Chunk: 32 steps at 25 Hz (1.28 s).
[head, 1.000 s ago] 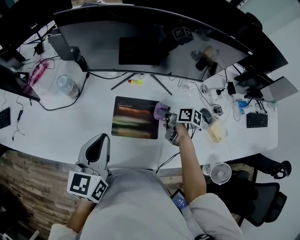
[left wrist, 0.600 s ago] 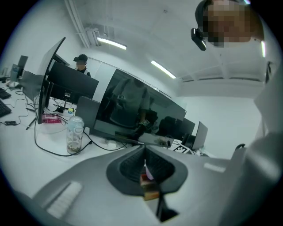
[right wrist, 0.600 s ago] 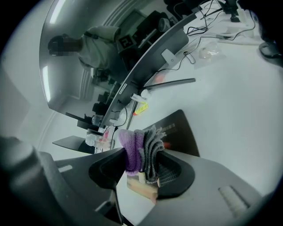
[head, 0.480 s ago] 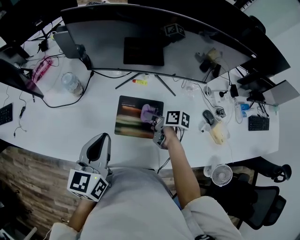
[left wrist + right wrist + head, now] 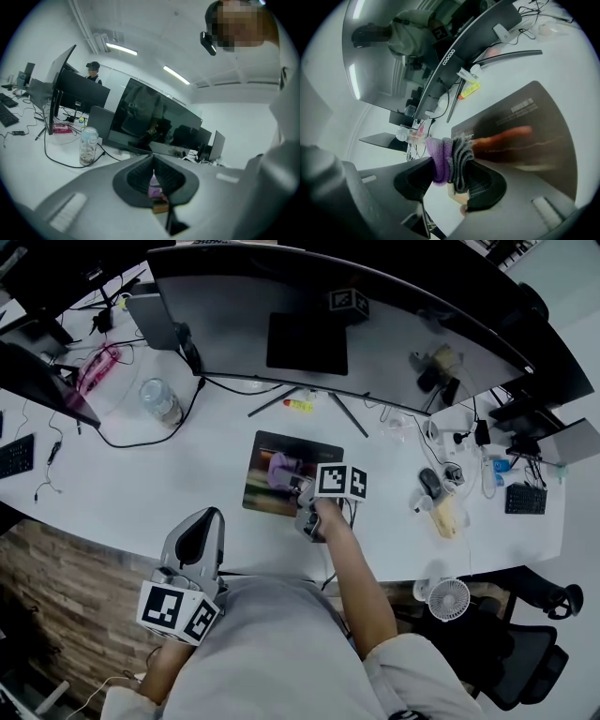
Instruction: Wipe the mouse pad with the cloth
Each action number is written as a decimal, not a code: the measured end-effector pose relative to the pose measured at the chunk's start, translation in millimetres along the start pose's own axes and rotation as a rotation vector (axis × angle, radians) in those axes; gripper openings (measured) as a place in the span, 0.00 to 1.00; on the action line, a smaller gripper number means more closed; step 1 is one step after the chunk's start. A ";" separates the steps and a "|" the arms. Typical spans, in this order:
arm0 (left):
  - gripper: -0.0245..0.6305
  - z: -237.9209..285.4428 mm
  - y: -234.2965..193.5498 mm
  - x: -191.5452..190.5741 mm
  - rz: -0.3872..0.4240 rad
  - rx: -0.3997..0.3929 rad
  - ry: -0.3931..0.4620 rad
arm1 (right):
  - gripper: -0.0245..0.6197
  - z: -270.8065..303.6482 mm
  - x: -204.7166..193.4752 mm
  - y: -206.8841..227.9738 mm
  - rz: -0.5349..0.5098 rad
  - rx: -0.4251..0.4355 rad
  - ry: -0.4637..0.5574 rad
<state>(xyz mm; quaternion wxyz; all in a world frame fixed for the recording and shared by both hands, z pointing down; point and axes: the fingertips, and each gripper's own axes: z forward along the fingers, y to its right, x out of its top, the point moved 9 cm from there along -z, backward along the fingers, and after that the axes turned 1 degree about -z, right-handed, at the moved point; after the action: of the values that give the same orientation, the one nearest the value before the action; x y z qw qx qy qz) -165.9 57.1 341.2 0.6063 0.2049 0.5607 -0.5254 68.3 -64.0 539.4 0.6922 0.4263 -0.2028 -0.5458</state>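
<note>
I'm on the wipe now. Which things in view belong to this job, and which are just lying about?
Job:
cloth, clamped in the right gripper
mouse pad, under the cloth

Lying about:
monitor
jar
mouse
fan
left gripper, shut, empty, held back near the desk edge

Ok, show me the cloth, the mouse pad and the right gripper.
cloth [image 5: 440, 161]: right gripper view, its purple fold.
mouse pad [image 5: 267, 498]: head view, its bare left part.
right gripper [image 5: 449, 180]: right gripper view, between its jaws, shut on the cloth.
</note>
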 end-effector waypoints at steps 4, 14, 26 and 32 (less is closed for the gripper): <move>0.04 -2.5 -6.8 0.1 0.001 0.013 -0.007 | 0.35 15.8 -3.6 -6.2 -0.005 0.015 -0.019; 0.04 -3.6 -24.9 -2.3 -0.015 0.059 -0.032 | 0.35 44.9 -10.6 -14.1 -0.005 0.034 -0.050; 0.04 -0.2 -39.9 0.5 -0.032 0.087 -0.038 | 0.35 62.0 -12.4 -14.1 0.000 0.022 -0.063; 0.04 2.4 -41.5 -3.3 -0.045 0.081 -0.044 | 0.35 62.4 -12.6 -14.1 -0.012 0.020 -0.064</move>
<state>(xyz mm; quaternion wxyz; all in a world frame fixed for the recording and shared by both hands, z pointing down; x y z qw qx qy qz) -200.2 41.4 359.0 0.5976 0.2048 0.5300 -0.5657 9.5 -75.8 564.9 0.6779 0.4167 -0.2277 -0.5612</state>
